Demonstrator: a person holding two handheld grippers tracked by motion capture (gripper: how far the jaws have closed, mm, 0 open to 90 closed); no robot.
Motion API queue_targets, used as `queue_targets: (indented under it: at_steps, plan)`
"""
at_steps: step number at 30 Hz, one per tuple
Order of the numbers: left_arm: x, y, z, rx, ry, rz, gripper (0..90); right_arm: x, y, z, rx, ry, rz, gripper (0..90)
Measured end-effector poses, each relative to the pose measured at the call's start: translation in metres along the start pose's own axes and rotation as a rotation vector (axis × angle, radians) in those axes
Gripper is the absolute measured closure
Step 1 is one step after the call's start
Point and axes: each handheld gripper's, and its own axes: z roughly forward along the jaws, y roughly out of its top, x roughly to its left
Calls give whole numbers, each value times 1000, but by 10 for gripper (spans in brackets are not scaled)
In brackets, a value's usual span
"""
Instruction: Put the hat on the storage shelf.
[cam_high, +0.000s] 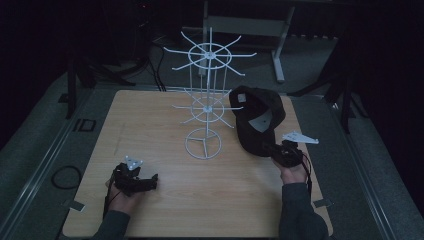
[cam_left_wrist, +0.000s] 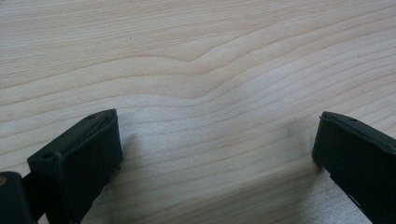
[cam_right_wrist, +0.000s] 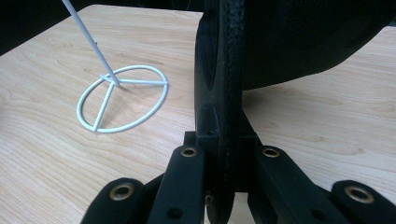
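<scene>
Now right gripper (cam_high: 274, 149) clamped on black cap (cam_high: 257, 120) brim; left gripper (cam_high: 150, 181) jaws wide apart, empty, over table (cam_high: 150, 115).

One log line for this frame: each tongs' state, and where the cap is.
left tongs: open, empty, low over table | right tongs: shut on black cap brim | cap: held beside white wire rack

Rack (cam_high: 204, 107) standing mid-table (cam_high: 150, 210), cap (cam_high: 257, 120) just right of it, left gripper (cam_high: 150, 182) near front left edge.
</scene>
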Motion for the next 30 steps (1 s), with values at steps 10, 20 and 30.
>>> queue_targets:
  at_steps: [10,20,30]
  plan:
    - [0,0,0,1,0,0,15,0,6,-1,-17,-4,-6,866]
    - [0,0,0,-1,-1,-2,15,3,15,-2,-33,-5,-19,867]
    - [0,0,0,-2,-1,-3,15,6,24,-4,-48,-5,-31,866]
